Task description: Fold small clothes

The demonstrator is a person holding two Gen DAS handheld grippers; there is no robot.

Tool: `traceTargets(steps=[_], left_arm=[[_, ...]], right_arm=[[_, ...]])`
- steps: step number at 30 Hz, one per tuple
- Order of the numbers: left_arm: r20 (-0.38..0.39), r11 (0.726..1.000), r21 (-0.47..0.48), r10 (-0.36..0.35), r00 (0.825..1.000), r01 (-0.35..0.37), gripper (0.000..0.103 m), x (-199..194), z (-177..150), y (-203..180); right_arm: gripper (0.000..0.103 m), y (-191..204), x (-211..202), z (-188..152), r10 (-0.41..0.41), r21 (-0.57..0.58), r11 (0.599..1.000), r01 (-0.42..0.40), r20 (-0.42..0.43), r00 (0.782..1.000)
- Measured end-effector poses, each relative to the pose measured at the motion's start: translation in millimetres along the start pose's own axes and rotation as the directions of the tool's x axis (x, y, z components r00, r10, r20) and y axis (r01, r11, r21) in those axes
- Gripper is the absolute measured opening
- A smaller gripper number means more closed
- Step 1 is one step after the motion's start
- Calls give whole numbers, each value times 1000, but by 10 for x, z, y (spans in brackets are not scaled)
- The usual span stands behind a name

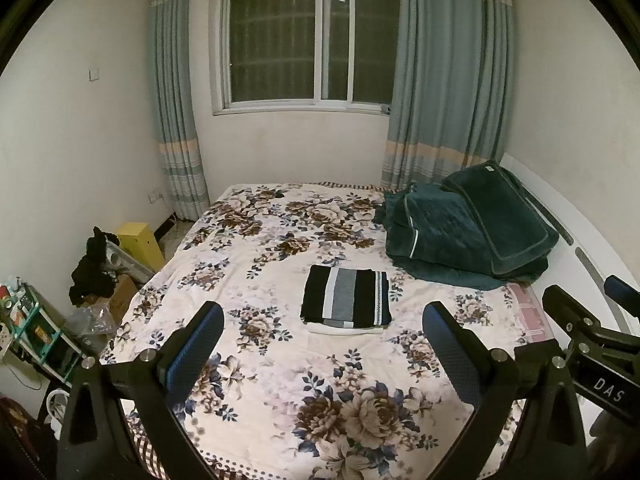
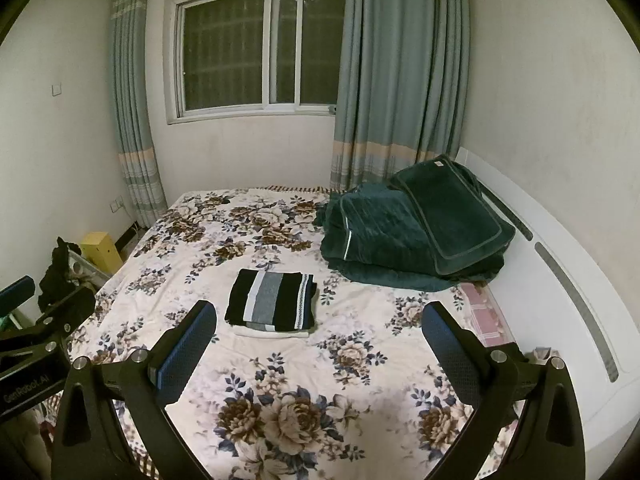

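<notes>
Both grippers are up off the bed with nothing in them. The left gripper [image 1: 323,320], black frame with blue textured pads, has its fingers [image 1: 200,344] spread wide, and between them there's only the floral bedsheet [image 1: 280,380], cream with brown and blue roses. Same on the other side: the right gripper [image 2: 319,320] has its fingers [image 2: 448,344] splayed just as wide, touching nothing, with bare sheet in the gap.

The thing being folded, a small black, grey and white striped knit garment [image 1: 346,297], lies as a neat flat rectangle near the middle of the bed, beyond both sets of fingertips and clear of them. It sits on top of a folded white piece of clothing [image 1: 346,329], of which only a thin strip peeks out along the near edge. In the right wrist view the striped stack [image 2: 272,301] shows a bit left of centre, nearer that gripper's left finger but not touching it.

Behind and to the right of the stack is a pile of dark green quilted bedding [image 1: 468,228], up against the white curved headboard [image 2: 560,280]. The two grippers are side by side; each one pokes into the edge of the other's camera view. Grey-blue curtains [image 1: 444,80] hang either side of a white-framed window [image 1: 308,40] on the far wall, and a yellow box [image 1: 140,242] is on the floor left of the bed, among other clutter.
</notes>
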State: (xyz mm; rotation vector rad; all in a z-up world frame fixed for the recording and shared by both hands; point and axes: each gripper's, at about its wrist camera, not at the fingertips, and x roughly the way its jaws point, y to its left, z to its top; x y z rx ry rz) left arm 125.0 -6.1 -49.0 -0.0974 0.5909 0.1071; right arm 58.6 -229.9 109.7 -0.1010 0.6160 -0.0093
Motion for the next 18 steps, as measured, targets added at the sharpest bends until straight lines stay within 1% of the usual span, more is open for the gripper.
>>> traceTargets(steps=[3,11,18], left_arm=[[2,1000,-1,4,1000,-4,101,-18,-2,2],[0,1000,-2,0,1000,0,101,-7,-3,13],[5,1000,2,11,1000,-11,101,-51,-26,58]], right_arm=[[103,4,-4,29,0,-2,1000,0,2,1000],[103,30,-27,-33,-6,2,1000,6,1,1000],[103,47,-51,-49,-10,3,1000,10,3,1000]])
